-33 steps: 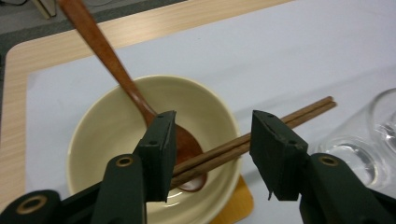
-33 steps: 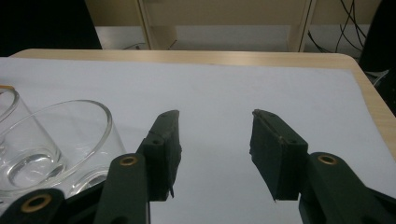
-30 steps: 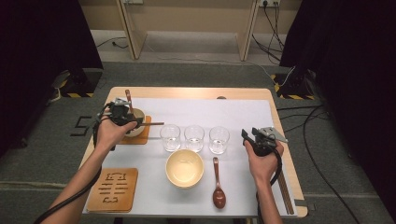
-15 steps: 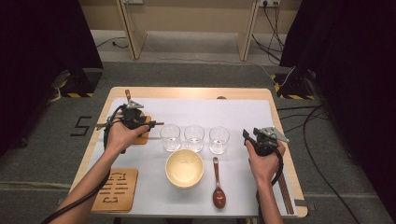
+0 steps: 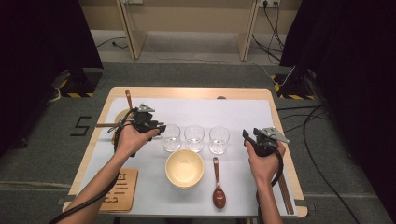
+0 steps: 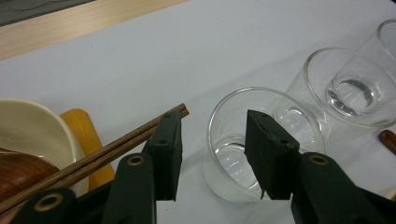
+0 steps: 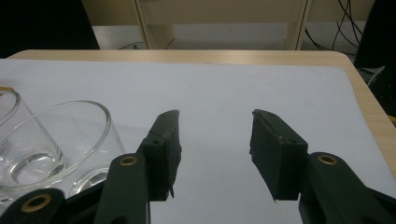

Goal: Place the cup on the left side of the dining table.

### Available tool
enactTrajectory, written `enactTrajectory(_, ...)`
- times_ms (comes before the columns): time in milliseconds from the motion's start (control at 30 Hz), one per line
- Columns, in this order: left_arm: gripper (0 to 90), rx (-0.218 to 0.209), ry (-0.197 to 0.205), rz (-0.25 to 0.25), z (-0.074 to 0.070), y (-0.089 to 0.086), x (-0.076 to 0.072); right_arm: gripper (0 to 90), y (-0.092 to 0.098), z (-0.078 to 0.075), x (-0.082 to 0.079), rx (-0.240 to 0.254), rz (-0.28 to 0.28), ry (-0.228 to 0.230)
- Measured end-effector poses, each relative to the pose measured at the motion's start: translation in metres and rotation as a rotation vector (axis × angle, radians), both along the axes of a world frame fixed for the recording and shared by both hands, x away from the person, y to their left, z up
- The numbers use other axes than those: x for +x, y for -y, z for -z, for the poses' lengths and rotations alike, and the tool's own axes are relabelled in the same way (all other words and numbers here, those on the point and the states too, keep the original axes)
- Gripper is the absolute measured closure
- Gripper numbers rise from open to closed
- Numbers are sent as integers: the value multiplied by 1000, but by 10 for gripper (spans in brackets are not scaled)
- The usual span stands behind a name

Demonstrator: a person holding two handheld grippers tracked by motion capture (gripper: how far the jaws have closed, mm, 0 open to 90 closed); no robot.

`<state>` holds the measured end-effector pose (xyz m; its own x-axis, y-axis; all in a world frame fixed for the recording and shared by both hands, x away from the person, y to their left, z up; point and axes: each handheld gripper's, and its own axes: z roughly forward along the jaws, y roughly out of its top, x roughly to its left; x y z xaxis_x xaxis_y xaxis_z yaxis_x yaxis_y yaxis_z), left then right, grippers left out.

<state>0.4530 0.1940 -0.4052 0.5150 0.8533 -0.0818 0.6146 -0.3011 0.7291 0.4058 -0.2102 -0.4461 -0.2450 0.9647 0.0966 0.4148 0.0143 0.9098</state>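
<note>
Three clear glasses stand in a row mid-table: left glass (image 5: pixel 171 136), middle glass (image 5: pixel 194 137), right glass (image 5: pixel 219 139). My left gripper (image 5: pixel 161 129) is at the left glass. In the left gripper view the left gripper (image 6: pixel 213 120) straddles the near wall of that glass (image 6: pixel 233 154), one jaw outside and one over its mouth. Its jaws have just been closing, and the pads are not pressing on the glass. My right gripper (image 5: pixel 247 136) stands open over bare mat to the right of the glasses. The right gripper (image 7: pixel 215 116) holds nothing.
A cream bowl (image 5: pixel 185 168) and a brown spoon (image 5: pixel 218 189) lie in front of the glasses. At the far left, chopsticks (image 6: pixel 116 144) rest across a small bowl (image 6: pixel 32 130) on an orange coaster (image 6: pixel 86 135). A wooden coaster (image 5: pixel 120 189) and more chopsticks (image 5: pixel 285 193) lie near the front edge.
My left gripper moved right from the small bowl at the far left to the left glass, and its jaws narrowed. The right gripper stayed where it was.
</note>
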Motion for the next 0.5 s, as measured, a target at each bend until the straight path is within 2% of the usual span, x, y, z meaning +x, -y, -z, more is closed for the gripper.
enactTrajectory(167, 600, 3, -33, 2, 7, 5, 4, 526, 0, 0, 0, -1, -3, -1)
enactTrajectory(233, 608, 21, -42, 10, 11, 9, 5, 525, 1, 0, 1, -1, -1, -3)
enactTrajectory(400, 647, 30, -71, 12, 17, 13, 6, 524, 1, 1, 1, 0, -5, -6)
enactTrajectory(500, 669, 52, -74, 13, 19, 15, 7, 523, 1, 0, 1, -1, -4, -8)
